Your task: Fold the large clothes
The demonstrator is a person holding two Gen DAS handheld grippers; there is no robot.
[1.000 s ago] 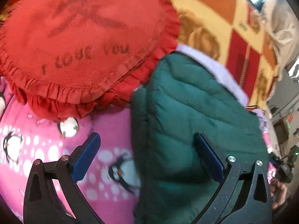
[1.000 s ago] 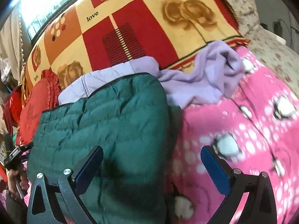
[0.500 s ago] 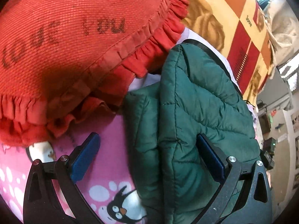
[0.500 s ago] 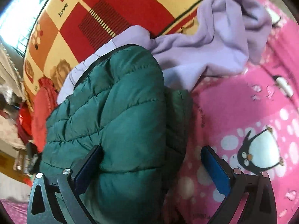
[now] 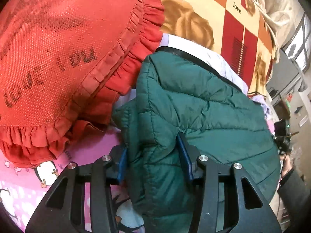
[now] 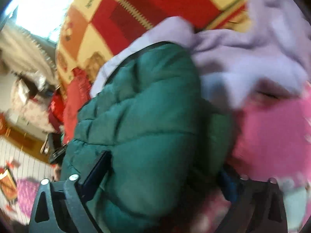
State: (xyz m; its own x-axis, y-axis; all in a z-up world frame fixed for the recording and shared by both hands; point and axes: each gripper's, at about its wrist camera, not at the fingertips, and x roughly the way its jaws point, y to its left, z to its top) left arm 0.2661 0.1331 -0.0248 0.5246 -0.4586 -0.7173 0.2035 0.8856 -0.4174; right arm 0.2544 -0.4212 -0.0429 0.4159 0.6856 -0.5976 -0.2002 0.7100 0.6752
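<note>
Across the left wrist view: dark green quilted puffer jacket (image 5: 204, 112), lying on the pink penguin-print bed blanket (image 5: 91, 151), fills the frame from 12 to 5 o'clock. Left gripper (image 5: 153, 161) has its blue-padded fingers (image 5: 122, 163) drawn close together, pinching a thick fold of the jacket's near edge. Red ruffled round cushion lettered "you" (image 5: 64, 58) sits at 10 o'clock, touching the jacket's corner. Pale lilac garment (image 5: 196, 48) shows under the jacket's far edge at 1 o'clock; the red-and-yellow checked blanket (image 5: 233, 29) lies beyond.

Risk, as judged: slick padded fabric may slide out of the pinch when lifted; the cushion's frill, so close, may drag along; the lilac garment beneath may ride up with the fold.

Change: half a second ago these fingers stood spread wide astride the jacket edge; now closed on it.

Across the right wrist view, heavily blurred: jacket (image 6: 147, 116) occupies the centre down to 6 o'clock, lilac garment (image 6: 252, 54) at 2 o'clock, pink blanket (image 6: 272, 132) at 4 o'clock. Right gripper (image 6: 165, 167) fingers bear inward on a bulky jacket fold, still fairly wide.

Risk, as judged: so thick a bundle may be only loosely held and could spill, leaving the fold uneven.

Change: fingers earlier were fully spread; frame now smeared by motion.
</note>
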